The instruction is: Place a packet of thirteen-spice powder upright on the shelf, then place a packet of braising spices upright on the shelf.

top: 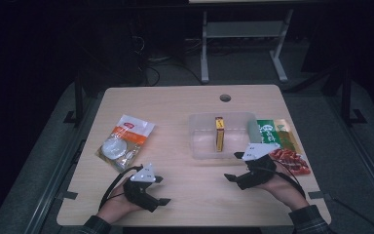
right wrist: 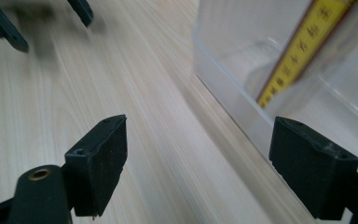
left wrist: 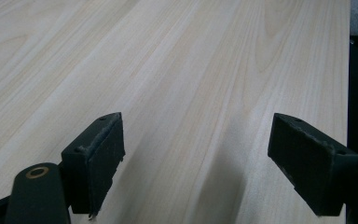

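A clear plastic container stands right of the table's middle, with a yellow and brown box inside it. My right gripper lies near the container's front right corner, pointing left, open and empty. In the right gripper view the container wall and the yellow box rise at the right, by the right jaw. My left gripper rests at the front left, open over bare wood, and its jaws appear far off in the right gripper view.
A white and orange snack bag lies at the left. A green packet and a red packet lie right of the container, partly under my right hand. A cable hole sits near the wooden table's far edge.
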`<state>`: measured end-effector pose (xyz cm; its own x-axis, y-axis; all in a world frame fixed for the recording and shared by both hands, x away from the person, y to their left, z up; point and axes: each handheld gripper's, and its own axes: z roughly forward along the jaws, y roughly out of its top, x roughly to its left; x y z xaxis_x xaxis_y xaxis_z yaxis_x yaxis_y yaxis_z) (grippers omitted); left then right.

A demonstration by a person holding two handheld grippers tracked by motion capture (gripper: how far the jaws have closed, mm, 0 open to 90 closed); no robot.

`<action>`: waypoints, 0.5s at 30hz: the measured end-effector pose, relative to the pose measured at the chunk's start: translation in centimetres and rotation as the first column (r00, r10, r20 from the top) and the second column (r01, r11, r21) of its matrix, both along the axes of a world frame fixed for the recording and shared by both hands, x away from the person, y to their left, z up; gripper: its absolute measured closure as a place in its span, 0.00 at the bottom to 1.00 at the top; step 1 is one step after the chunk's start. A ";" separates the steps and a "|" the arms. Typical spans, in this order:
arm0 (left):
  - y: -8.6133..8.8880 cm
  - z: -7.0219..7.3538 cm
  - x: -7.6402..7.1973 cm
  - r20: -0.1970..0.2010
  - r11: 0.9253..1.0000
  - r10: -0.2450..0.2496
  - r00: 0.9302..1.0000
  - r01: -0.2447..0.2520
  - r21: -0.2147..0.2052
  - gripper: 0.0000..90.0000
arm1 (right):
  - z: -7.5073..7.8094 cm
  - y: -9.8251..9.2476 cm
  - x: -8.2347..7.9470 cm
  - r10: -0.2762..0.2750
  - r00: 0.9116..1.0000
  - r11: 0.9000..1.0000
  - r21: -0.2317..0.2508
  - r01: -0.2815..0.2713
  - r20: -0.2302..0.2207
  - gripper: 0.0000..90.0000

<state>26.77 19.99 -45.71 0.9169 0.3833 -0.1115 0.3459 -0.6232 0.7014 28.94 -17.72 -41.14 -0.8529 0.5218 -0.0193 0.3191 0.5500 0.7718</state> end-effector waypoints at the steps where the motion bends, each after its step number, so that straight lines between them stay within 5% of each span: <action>1: 0.0 0.0 0.0 0.005 1.000 0.000 1.000 0.000 0.003 0.20 | -0.2 -0.3 -0.1 -0.011 1.000 1.000 -0.008 0.011 -0.003 0.21; 7: 0.1 0.1 0.1 0.011 1.000 -0.006 1.000 0.006 0.007 0.20 | -0.8 -3.1 -0.2 -0.089 0.996 0.996 -0.017 0.089 -0.003 0.24; 12: 0.0 0.1 0.0 0.012 1.000 -0.006 1.000 0.006 -0.001 0.21 | -1.0 -5.8 0.4 -0.170 0.985 0.985 -0.003 0.170 -0.007 0.31; 15: -0.1 0.1 0.0 0.008 1.000 -0.005 1.000 0.005 -0.002 0.21 | -1.1 -7.9 1.1 -0.237 0.972 0.972 0.000 0.237 -0.002 0.38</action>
